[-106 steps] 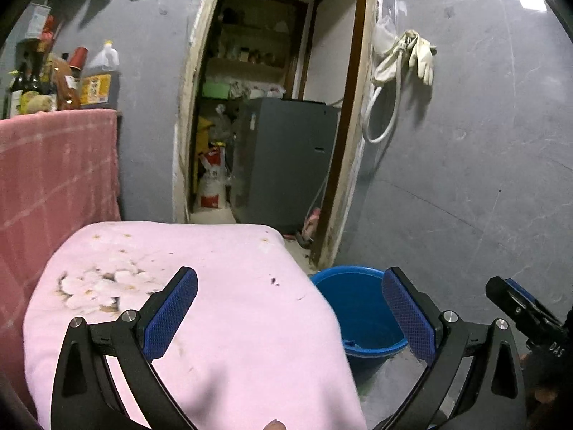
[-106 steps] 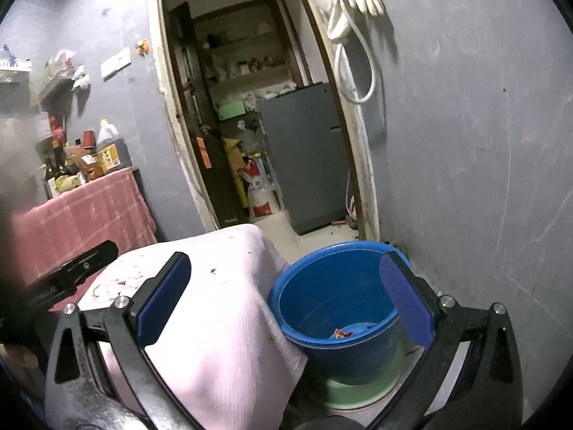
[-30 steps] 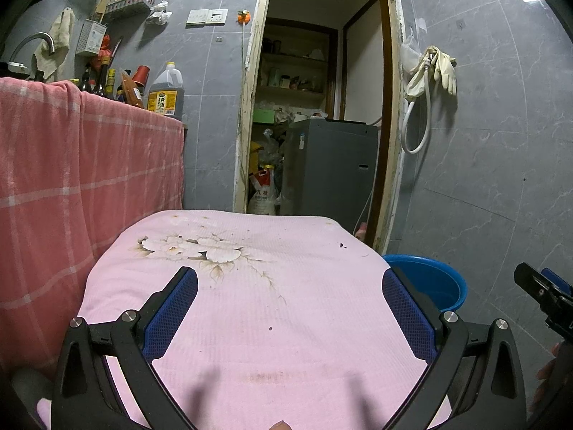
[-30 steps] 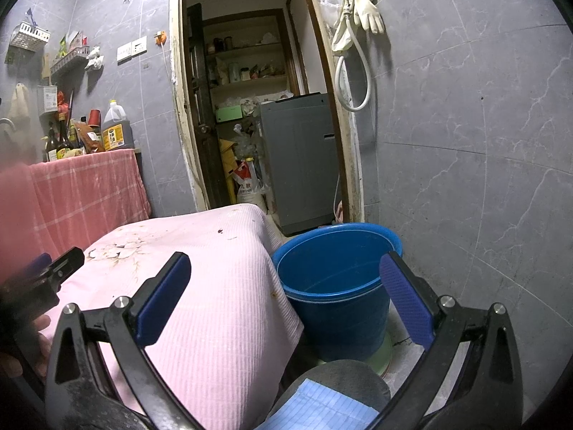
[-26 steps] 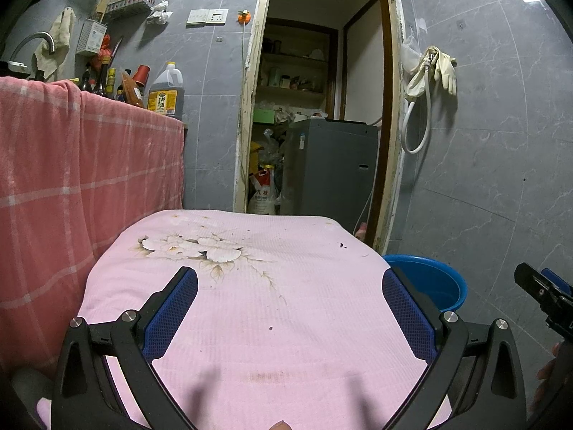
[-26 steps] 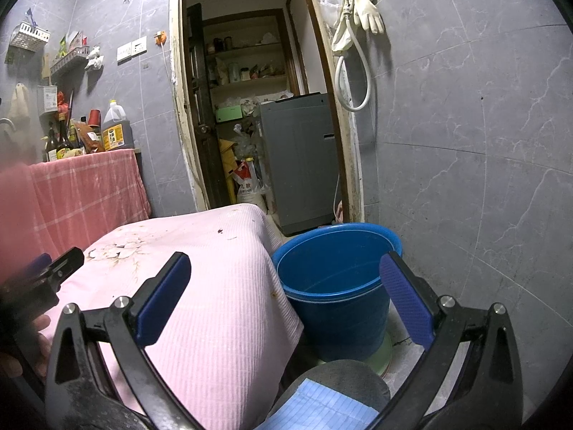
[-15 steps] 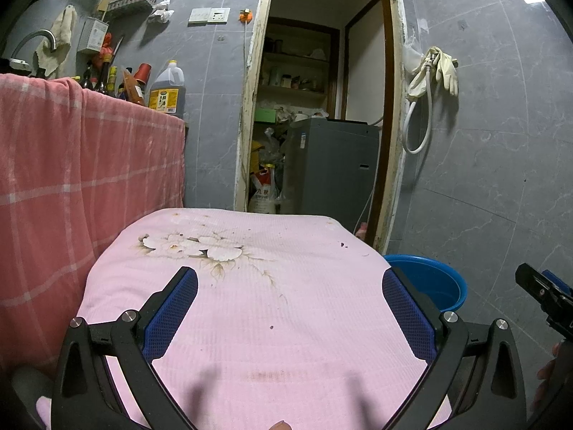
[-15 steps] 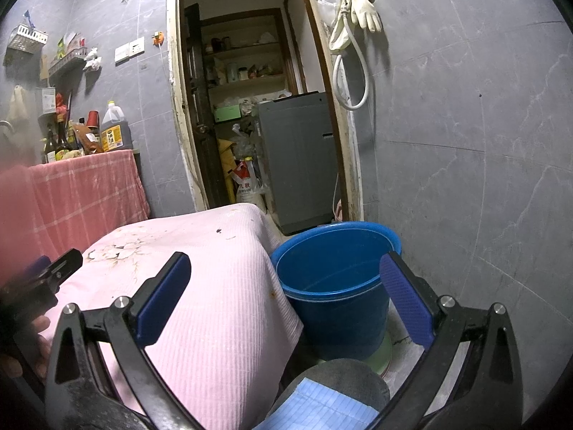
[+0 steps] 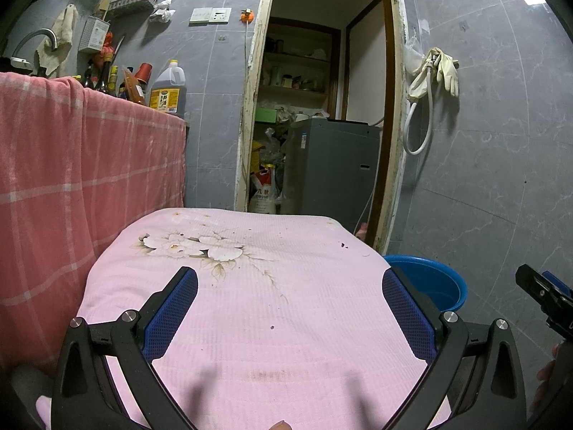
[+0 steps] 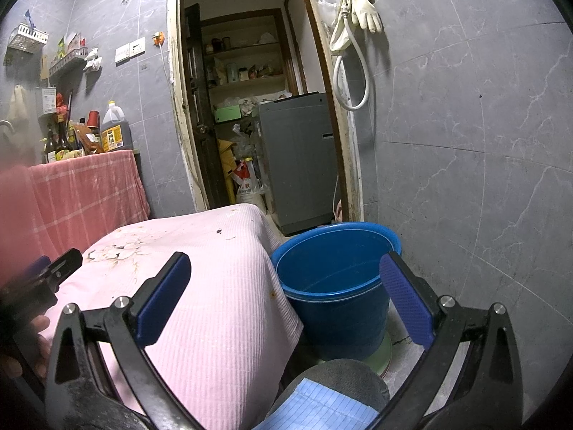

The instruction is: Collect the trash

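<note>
A grey tiled wall [image 9: 501, 165] is seen at the far and right side, broken by an open doorway [image 9: 322, 107] through which a grey appliance [image 9: 331, 168] and cluttered shelves are visible. A red checked cloth [image 9: 71, 179] is draped over a higher surface at the left, with bottles and a large oil jug [image 9: 167, 87] standing on top. The near centre is filled by a surface covered with a pink cloth [image 9: 268, 304] printed with a pale flower [image 9: 193, 245]; small dark specks [image 9: 343, 245] are scattered near its far right edge and a few elsewhere, too small to identify. The blue bucket [image 10: 336, 279] is set on the floor just beside the right edge of the pink cloth, on a pale green base; its contents cannot be made out. A pair of rubber gloves [image 10: 361, 7] and a white hose are hung on the wall right of the doorway.

The left hand-held gripper [image 9: 290, 308] is held wide above the pink cloth, with nothing between its blue pads. The right hand-held gripper [image 10: 286, 294] is likewise spread wide and empty, in front of the bucket.
</note>
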`<state>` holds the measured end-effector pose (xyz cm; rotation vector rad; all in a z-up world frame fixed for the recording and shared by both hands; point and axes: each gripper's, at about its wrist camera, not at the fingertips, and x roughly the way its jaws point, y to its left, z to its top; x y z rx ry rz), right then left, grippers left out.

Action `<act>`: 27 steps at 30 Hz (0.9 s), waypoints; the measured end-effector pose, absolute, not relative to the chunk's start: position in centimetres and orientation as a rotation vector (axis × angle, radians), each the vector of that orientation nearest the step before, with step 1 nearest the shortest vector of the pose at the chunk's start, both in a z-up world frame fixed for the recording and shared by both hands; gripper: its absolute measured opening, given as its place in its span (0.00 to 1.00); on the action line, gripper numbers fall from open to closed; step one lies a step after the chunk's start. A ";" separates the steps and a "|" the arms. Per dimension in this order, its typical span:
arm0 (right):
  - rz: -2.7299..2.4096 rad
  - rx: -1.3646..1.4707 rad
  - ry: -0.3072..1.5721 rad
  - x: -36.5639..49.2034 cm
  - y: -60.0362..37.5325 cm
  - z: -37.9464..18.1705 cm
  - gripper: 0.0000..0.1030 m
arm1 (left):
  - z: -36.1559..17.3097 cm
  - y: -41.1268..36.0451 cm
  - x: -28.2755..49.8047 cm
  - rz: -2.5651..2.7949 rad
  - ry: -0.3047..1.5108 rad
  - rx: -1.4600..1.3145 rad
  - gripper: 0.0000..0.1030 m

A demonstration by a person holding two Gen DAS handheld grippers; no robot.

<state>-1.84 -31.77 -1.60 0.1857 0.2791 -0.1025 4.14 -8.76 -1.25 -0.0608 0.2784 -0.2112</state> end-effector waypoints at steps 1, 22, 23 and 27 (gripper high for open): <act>-0.102 0.186 0.279 -1.8 -31.8 -1.6 1.00 | -1.3 -8.7 4.1 -0.212 0.279 -0.061 0.98; -0.102 0.186 0.278 -1.9 -31.8 -1.6 1.00 | -1.5 -8.9 4.0 -0.196 0.285 -0.060 0.98; -0.102 0.187 0.278 -1.8 -31.8 -1.6 1.00 | -1.6 -8.9 4.1 -0.196 0.288 -0.054 0.98; -0.103 0.187 0.280 -1.9 -31.9 -1.6 1.00 | -1.9 -9.1 3.7 -0.196 0.281 -0.033 0.98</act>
